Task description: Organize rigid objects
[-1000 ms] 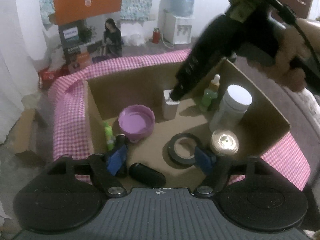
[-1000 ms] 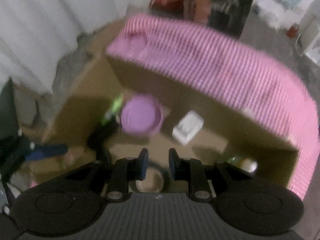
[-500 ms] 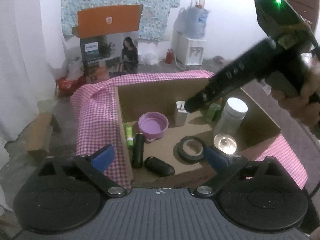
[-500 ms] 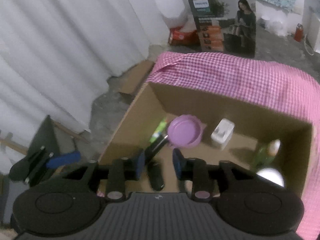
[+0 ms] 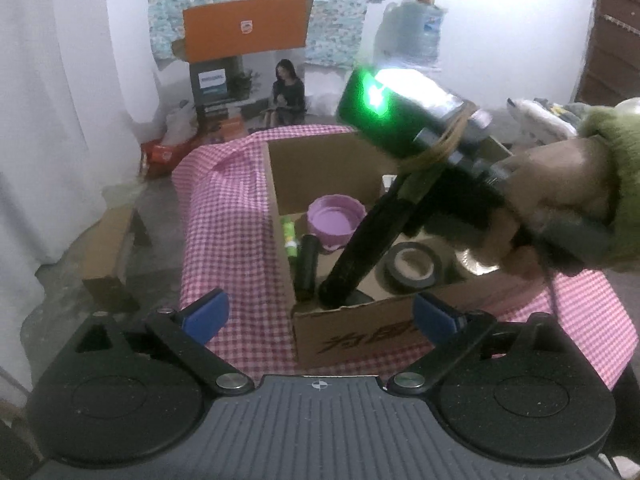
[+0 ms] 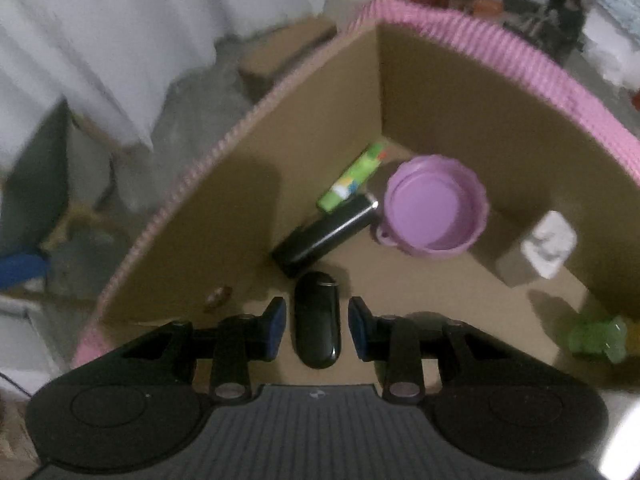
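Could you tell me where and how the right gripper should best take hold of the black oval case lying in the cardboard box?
Grip the black oval case across its narrow middle, coming from above. It lies flat, lengthwise between the right gripper's open fingers, its long sides facing the pads.

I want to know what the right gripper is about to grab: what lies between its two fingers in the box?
A black oval case lies between the right gripper's fingers, untouched on both sides. The right wrist view shows this.

Light: dim, cool indoor | glare: my green indicator lamp [image 5: 374, 94] blooms | blur: right-wrist edges smear | distortion: fisheye bends my frame borders
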